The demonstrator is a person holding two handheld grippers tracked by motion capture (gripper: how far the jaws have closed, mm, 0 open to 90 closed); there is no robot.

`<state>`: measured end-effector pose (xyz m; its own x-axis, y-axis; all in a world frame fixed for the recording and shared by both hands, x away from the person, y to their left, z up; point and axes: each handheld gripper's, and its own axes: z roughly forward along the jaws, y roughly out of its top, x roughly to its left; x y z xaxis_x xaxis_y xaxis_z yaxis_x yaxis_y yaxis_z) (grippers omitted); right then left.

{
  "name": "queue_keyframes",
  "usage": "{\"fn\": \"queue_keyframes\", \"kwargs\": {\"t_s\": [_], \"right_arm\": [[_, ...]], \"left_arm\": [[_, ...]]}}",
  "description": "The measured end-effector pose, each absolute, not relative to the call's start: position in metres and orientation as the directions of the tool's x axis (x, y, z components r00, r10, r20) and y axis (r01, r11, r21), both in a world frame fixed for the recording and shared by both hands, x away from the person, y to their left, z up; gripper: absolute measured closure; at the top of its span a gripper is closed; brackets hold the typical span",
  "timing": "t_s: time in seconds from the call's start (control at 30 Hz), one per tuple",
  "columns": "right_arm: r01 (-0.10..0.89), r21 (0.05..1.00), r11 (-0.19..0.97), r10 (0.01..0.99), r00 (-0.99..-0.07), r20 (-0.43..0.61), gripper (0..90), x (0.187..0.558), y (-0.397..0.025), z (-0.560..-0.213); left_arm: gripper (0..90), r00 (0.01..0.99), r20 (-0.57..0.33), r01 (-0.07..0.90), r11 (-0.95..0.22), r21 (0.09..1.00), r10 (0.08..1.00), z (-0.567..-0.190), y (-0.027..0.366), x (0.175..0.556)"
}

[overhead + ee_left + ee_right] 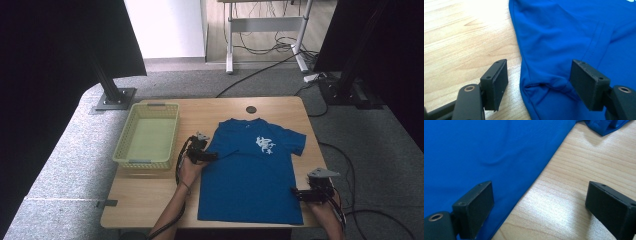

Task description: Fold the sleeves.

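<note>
Jaws apart on left gripper (537,85) and right gripper (540,207), blue T-shirt (250,170) cut off in both gripper views

The blue T-shirt (564,37) runs off both gripper views' edges, its print unreadable.

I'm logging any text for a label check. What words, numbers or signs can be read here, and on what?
None can be read.
White print on the chest of the blue shirt: too small and blurred to read in the high view.
Small pale mark at the shirt's collar: too small to tell.
Basket, table, left gripper and right gripper: no lettering seen.
</note>
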<state>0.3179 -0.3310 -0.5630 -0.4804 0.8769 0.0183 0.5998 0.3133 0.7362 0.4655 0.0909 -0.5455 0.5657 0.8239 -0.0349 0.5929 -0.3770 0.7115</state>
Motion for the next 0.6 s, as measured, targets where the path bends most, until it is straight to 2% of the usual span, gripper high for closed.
{"fn": "queue_keyframes", "kwargs": {"t_s": [0.6], "right_arm": [[0.6, 0.737, 0.311, 0.878, -0.479, 0.019, 8.1, 0.318, -0.331, -0.563]], "left_arm": [[17.2, 0.61, -0.066, 0.533, -0.348, 0.771, 0.79, -0.526, 0.101, 0.432]]}}
